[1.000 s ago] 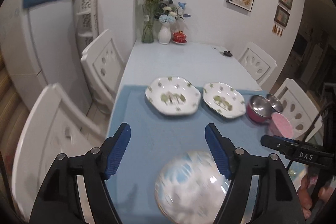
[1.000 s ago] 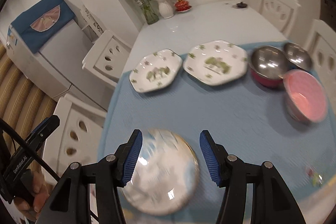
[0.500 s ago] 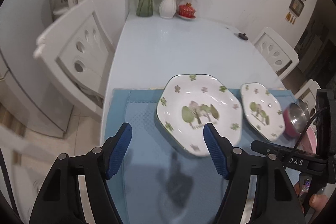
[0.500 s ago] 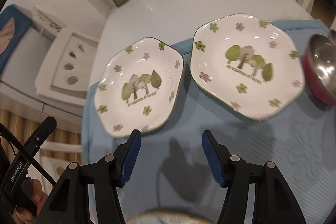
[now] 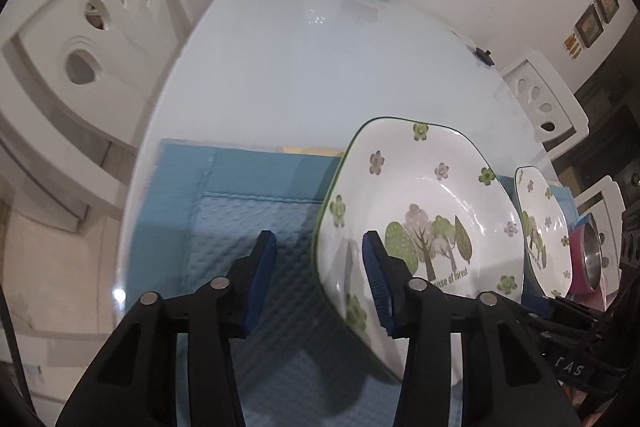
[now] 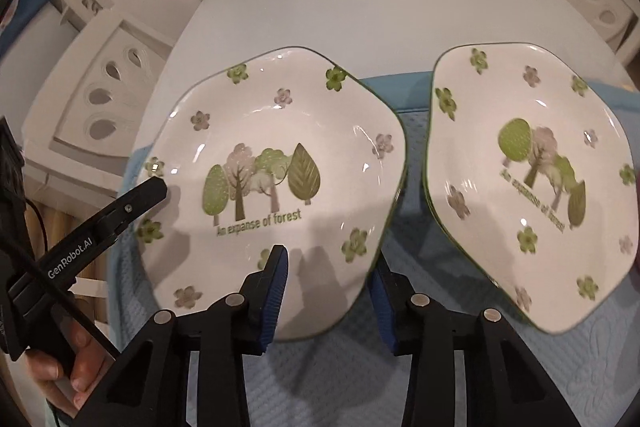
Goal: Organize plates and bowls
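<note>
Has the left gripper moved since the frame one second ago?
Yes. The left gripper has gone forward and down over the blue mat to the left forest plate, its jaws closing astride the plate's rim.

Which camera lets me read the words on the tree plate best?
The right wrist view. There the near tree plate faces the camera whole, and its words read "An expanse of forest". The left wrist view shows that plate at a slant, with the tool's finger hiding the first words.
</note>
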Motion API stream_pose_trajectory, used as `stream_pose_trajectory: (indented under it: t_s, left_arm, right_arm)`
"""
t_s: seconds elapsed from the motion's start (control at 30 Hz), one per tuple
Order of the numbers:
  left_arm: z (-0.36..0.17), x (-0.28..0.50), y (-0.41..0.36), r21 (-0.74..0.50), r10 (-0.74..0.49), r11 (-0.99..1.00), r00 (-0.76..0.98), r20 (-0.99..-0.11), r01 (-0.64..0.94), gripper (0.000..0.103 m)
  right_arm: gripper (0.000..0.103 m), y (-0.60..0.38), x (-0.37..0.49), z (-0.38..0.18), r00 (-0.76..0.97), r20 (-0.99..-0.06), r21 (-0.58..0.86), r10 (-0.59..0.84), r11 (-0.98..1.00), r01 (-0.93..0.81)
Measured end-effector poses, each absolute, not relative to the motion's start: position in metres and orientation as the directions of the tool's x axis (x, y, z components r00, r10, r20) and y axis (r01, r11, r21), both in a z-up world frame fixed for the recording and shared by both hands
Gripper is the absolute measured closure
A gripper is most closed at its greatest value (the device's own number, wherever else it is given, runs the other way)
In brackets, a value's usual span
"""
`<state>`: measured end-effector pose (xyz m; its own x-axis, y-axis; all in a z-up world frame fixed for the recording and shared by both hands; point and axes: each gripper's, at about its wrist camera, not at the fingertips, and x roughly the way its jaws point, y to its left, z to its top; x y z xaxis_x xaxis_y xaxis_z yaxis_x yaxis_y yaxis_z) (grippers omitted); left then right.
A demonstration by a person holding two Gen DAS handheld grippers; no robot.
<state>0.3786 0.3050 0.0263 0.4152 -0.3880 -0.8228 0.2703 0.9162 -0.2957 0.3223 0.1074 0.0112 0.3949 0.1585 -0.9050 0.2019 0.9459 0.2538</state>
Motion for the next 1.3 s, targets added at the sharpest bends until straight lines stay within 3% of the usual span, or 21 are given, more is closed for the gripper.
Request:
stream_pose_trajectory:
  t_s: [0.07, 0.1, 0.47, 0.63, 0.83, 0.97, 1.07, 1.3]
  left_arm:
    - [0.022, 0.381, 0.301, -0.301, -0.4, 0.909, 0.406, -0.822, 0.287, 0.084]
    - [0.023, 0.382, 0.3, -0.307, -0.411, 0.904, 0.404, -0.817, 0.297, 0.085]
    - [0.018, 0.35, 0.327, -0.277, -0.371, 0.924, 0.439, -0.819, 0.264, 0.086]
    - [0.013, 0.346, 0.349, -0.347, -0.412, 0.91, 0.408, -0.815, 0.224, 0.085]
    - [0.018, 0.347, 0.339, -0.29, -0.375, 0.923, 0.429, -0.822, 0.252, 0.084]
    - [0.014, 0.351, 0.341, -0.318, -0.397, 0.915, 0.416, -0.818, 0.248, 0.079]
    - [0.014, 0.35, 0.33, -0.266, -0.359, 0.927, 0.419, -0.834, 0.265, 0.075]
    - [0.022, 0.338, 0.327, -0.211, -0.321, 0.938, 0.457, -0.829, 0.274, 0.076]
  right_arm:
    - [0.07, 0.108, 0.324, 0.008, 0.391, -0.91, 0.226, 0.136, 0.955, 0.194]
    - [0.072, 0.109, 0.325, 0.008, 0.388, -0.913, 0.209, 0.124, 0.96, 0.186]
    - [0.072, 0.135, 0.298, 0.019, 0.354, -0.923, 0.2, 0.15, 0.974, 0.108]
    - [0.072, 0.144, 0.283, 0.01, 0.303, -0.928, 0.243, 0.218, 0.969, 0.049]
    - [0.072, 0.122, 0.303, 0.006, 0.332, -0.925, 0.221, 0.182, 0.971, 0.084]
    - [0.072, 0.118, 0.319, 0.001, 0.371, -0.906, 0.252, 0.205, 0.964, 0.08]
    - [0.068, 0.132, 0.324, 0.004, 0.402, -0.9, 0.202, 0.167, 0.978, 0.047]
    - [0.068, 0.133, 0.317, 0.007, 0.42, -0.894, 0.172, 0.156, 0.985, 0.001]
